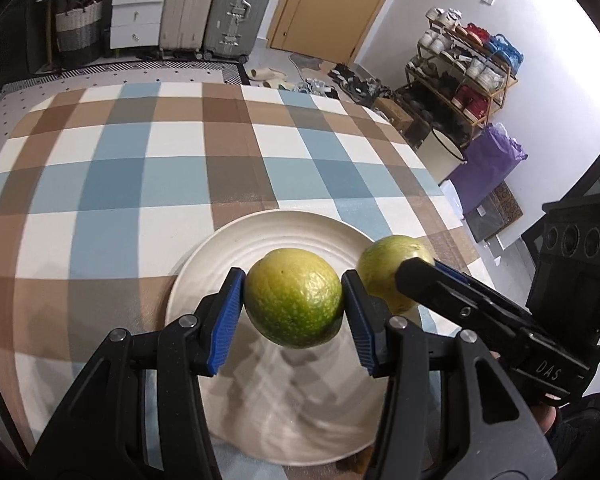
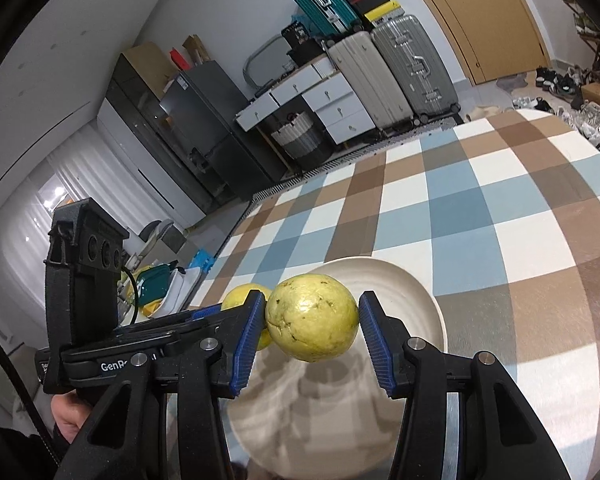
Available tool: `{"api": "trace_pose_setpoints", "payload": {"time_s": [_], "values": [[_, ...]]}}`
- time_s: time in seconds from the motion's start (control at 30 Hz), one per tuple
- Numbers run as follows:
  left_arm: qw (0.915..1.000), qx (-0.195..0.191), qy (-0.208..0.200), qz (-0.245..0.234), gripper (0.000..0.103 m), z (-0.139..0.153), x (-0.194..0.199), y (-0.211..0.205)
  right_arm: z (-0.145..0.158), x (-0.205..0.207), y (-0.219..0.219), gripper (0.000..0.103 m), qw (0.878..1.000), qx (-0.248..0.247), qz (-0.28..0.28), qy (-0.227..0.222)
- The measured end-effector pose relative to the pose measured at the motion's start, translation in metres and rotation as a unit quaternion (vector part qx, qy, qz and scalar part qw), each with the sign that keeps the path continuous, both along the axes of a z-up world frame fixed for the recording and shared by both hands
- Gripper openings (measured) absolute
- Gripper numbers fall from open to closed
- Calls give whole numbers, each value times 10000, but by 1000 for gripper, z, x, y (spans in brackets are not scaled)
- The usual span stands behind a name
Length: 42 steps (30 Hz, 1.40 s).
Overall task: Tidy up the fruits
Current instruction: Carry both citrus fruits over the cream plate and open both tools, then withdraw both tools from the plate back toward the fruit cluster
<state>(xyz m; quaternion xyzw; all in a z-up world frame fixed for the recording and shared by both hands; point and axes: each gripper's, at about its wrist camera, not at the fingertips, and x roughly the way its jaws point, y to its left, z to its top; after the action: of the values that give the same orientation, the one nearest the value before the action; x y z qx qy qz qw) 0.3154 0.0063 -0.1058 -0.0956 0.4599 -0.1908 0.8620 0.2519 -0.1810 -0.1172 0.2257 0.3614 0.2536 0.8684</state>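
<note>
Covering the table, a checked cloth (image 1: 148, 168) of blue, brown and white carries a white plate (image 1: 220, 256) near its front edge. Above the plate, the left gripper (image 1: 294, 300) pinches a green fruit (image 1: 294, 298) between its blue pads. Just right of it, also over the plate, the right gripper (image 2: 312, 320) clamps a yellower fruit (image 2: 313, 317).
</note>
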Motion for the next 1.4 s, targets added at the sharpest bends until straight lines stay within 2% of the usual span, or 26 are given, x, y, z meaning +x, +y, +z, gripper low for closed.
{"api": "trace_pose_setpoints", "payload": {"time_s": [0.5,0.73,1.07,1.4], "values": [[9997,122,203,-7,47,-23,26,-9,-25,21,0,49,9993,-4,7,377],[10000,84,45,-25,49,-13,23,-10,-19,20,2,53,9994,-224,-79,243],[9996,187,-138,129,50,8,0,2,2,5,-14,53,9995,-60,-297,-40],[9983,298,-427,259,50,30,-47,10,28,-33,-18,53,9982,-332,-306,-386]]}}
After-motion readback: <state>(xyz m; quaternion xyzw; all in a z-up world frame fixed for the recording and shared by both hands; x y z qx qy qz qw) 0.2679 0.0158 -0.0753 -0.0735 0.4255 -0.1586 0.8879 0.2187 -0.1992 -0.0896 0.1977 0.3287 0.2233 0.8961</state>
